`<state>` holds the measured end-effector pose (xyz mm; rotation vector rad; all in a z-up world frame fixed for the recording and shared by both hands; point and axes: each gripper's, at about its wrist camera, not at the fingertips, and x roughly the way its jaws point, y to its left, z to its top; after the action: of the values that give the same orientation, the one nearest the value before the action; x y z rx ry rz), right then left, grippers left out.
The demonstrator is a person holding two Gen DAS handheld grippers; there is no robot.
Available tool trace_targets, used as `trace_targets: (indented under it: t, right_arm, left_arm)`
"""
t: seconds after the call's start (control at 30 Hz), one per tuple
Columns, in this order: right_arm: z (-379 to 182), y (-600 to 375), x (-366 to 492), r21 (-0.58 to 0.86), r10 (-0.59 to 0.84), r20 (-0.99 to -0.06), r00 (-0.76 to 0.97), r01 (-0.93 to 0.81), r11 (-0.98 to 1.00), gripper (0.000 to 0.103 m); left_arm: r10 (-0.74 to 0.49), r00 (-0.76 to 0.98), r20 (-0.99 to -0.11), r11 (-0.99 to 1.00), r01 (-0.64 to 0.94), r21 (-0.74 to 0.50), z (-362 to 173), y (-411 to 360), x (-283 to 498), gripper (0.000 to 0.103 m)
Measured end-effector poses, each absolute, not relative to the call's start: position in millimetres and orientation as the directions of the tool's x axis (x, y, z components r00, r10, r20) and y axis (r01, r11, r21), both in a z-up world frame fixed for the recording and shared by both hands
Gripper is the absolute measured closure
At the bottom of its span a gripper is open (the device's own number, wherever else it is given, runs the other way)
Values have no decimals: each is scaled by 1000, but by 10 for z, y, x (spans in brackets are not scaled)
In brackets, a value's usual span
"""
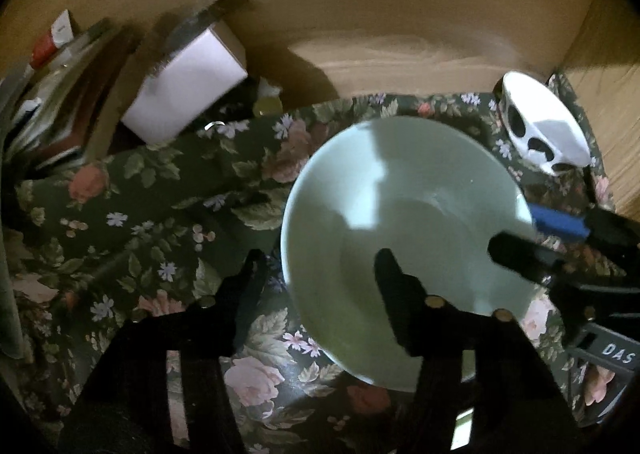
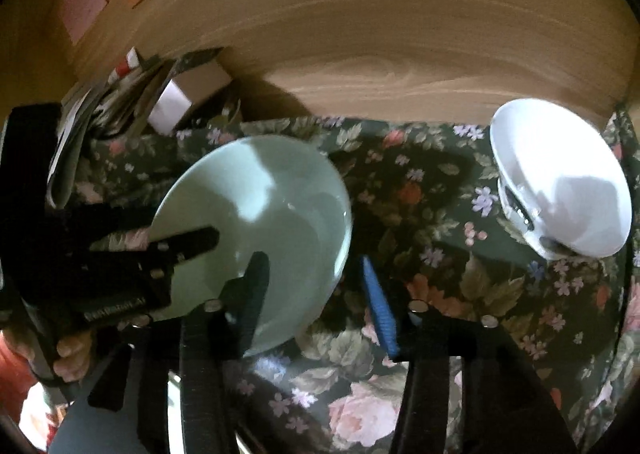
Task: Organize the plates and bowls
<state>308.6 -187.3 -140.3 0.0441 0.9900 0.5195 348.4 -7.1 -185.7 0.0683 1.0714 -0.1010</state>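
A pale green bowl (image 1: 404, 238) sits on the floral cloth (image 1: 160, 222); it also shows in the right wrist view (image 2: 260, 222). My left gripper (image 1: 320, 270) is open and straddles the bowl's near left rim, one finger inside, one outside. My right gripper (image 2: 312, 286) is open and straddles the bowl's right rim, its left finger inside, its blue-padded finger (image 2: 380, 306) outside. A white bowl with black spots (image 2: 560, 178) lies tilted at the right; it also shows in the left wrist view (image 1: 540, 122).
A white box (image 1: 188, 86) and a stack of books and papers (image 1: 60, 94) stand at the back left against the wooden wall (image 1: 400, 14). A wooden side panel (image 1: 612, 74) closes the right.
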Motion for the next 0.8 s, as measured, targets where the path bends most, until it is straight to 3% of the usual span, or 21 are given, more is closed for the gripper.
trace_targets:
  t: [0.1, 0.2, 0.27, 0.43, 0.8]
  right_arm:
    - [-1496, -1776, 3223, 281, 439, -790, 428, -384, 879, 57]
    - [-1598, -1693, 3313, 284, 432, -802, 412, -374, 883, 57]
    - [-1669, -1675, 3345, 303, 443, -806, 392, -369, 879, 59]
    - [-1776, -1618, 3410, 338, 468, -805, 365, -366, 867, 79]
    - [-1619, -1654, 3271, 318, 449, -792, 413, -348, 882, 80]
  left_arm:
    - [-59, 450, -891, 993, 120, -5, -1913, -90, 3544, 69]
    - [-63, 438, -897, 992, 123, -10, -1956, -105, 3560, 77]
    - [-62, 439, -896, 992, 124, -8, -1956, -106, 3568, 78]
    - [-64, 436, -898, 992, 124, -10, -1987, -137, 3614, 84]
    - [-83, 470, -879, 987, 160, -8, -1850, -208, 3516, 86]
